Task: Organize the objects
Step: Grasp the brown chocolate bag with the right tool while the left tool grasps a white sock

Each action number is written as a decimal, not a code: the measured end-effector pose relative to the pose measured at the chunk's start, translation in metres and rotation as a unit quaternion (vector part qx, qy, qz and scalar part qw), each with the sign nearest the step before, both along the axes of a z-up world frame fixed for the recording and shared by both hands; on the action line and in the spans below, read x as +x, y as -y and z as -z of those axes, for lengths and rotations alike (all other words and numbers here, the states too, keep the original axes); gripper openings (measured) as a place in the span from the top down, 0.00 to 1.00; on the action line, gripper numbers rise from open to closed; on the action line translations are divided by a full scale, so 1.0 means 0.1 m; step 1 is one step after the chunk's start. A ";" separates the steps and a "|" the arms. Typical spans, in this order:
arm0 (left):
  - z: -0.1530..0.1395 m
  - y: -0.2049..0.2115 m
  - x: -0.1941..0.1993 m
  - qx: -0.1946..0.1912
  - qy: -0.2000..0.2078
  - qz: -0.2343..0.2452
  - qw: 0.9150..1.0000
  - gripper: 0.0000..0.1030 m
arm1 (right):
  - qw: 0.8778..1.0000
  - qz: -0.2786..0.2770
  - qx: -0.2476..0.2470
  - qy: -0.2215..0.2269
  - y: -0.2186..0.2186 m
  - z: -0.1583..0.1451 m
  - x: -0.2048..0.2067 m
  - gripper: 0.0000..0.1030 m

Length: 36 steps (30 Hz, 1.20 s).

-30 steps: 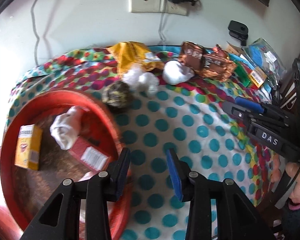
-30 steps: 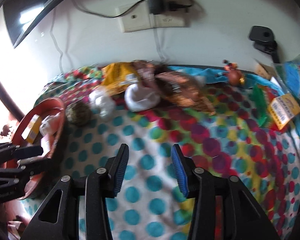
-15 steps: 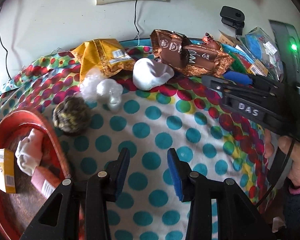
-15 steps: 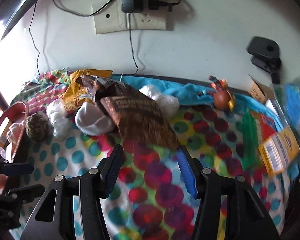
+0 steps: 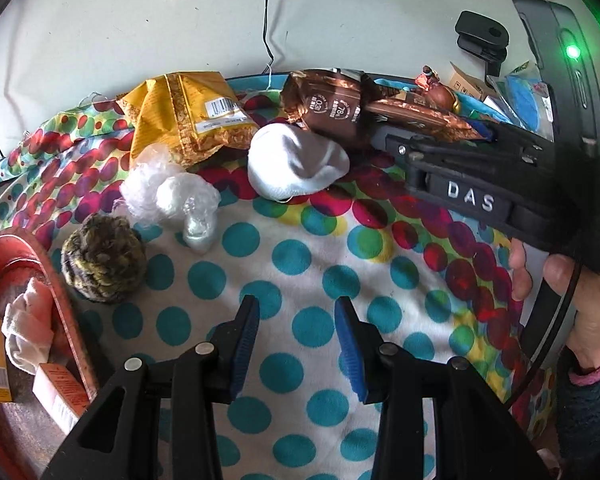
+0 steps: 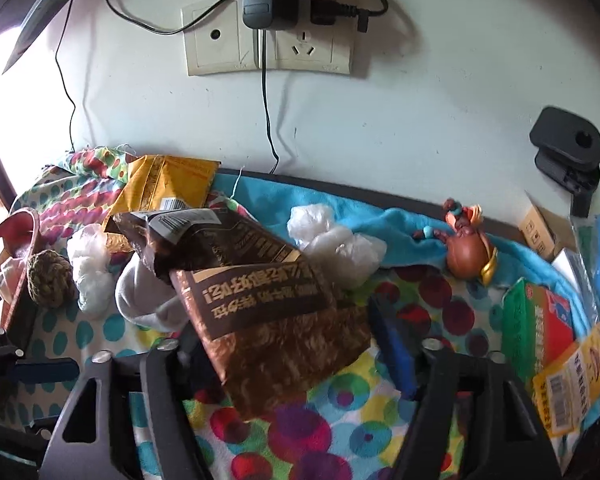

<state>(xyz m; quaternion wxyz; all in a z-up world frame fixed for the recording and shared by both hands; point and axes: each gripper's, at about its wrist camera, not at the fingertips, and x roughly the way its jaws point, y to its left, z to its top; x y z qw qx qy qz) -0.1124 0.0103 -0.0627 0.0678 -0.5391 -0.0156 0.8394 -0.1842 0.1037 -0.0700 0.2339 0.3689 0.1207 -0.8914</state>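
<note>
The red basin [image 5: 66, 320] sat at the far left of the spotted cloth [image 5: 300, 264], already holding a yellow box, a white rag and a small red carton; I took it for the place the clutter was going, and the sorting looked partly done. Just right of the basin lay the woven ball [image 5: 104, 264]; right of that the crumpled clear plastic [image 5: 168, 196]; behind it the yellow snack bag [image 5: 188, 116]; farther right again the white sock [image 5: 296, 168].

The left gripper [image 5: 296, 344] hung over bare cloth right of the basin, jaws half spread with nothing between them.

Well to the right of the basin, the right gripper [image 6: 284, 344] was at the brown snack packet [image 6: 268, 312]; its jaws were opening, the packet's near end between them, no pinch that I could see. The step in hand seemed to be reaching for that packet; next it would need the jaws to close on the crinkly edge, firmly enough not to slip, then a carry leftward to the basin.
</note>
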 end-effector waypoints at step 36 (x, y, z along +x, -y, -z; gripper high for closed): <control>0.10 -0.05 -0.69 -0.011 -0.022 -0.054 0.998 0.43 | 0.991 0.030 -0.127 0.037 -0.52 0.08 0.49 0.77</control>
